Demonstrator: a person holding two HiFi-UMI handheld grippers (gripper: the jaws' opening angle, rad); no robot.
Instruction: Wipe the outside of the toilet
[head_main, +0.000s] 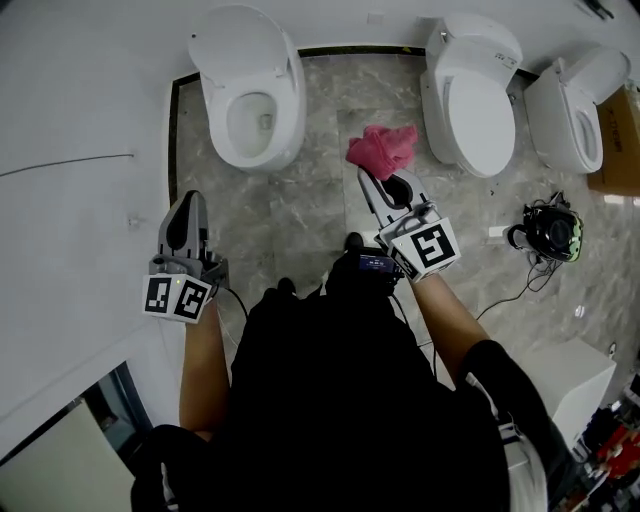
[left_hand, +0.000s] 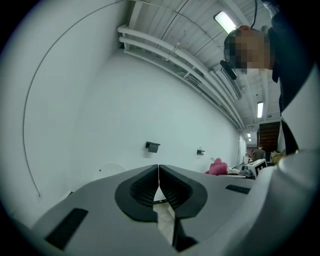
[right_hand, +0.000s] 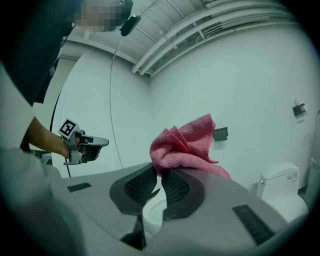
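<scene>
pink cloth (head_main: 382, 148) is pinched in the right tongs (right_hand: 160, 172); left tongs (left_hand: 158, 170) are closed, empty. approach step is judged: cloth must be brought onto the toilet (head_main: 250, 100) shell at eleven o'clock.

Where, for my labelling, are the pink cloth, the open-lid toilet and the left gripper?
pink cloth (head_main: 382, 148), head view, middle of the bunched fabric.
open-lid toilet (head_main: 291, 115), head view, right side of seat rim.
left gripper (head_main: 187, 200), head view, tips of its closed jaws.
</scene>
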